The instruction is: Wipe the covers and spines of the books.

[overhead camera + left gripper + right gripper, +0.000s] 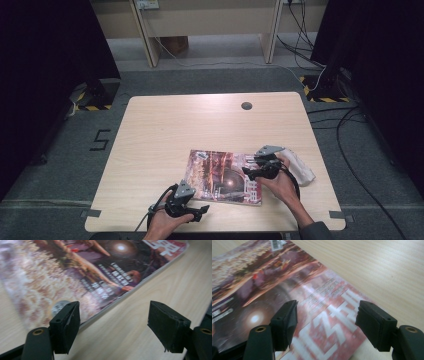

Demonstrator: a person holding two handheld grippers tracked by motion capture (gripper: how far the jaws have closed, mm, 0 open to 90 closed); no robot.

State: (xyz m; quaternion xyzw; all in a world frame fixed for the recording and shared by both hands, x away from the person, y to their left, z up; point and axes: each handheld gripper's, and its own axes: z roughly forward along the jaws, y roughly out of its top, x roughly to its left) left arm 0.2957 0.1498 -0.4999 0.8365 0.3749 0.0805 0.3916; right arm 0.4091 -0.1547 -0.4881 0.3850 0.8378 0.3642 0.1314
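On the wooden table a magazine is lying flat, and we are seeing it in the near right part of the tabletop, with its long lower edge close to the near edge of the table. Its cover is showing a reddish picture with a bright round spot and large pale letters on a red band at one end.

We are holding one gripper in each hand. Our left gripper is staying low at the near left corner of the magazine. From the left gripper view, its two black jaws are standing spread apart, and the edge of the magazine is running slantwise between them; one pad is sitting just at that edge, the other pad is over the bare wood. The pads are not pressing on anything.

Our right gripper is hovering over the right end of the magazine, above the red band. From the right gripper view, its jaws are also standing spread, with the cover below them, and they are not pinching it.

Just beside the right hand, a white object is lying on the table; we cannot tell what it is.
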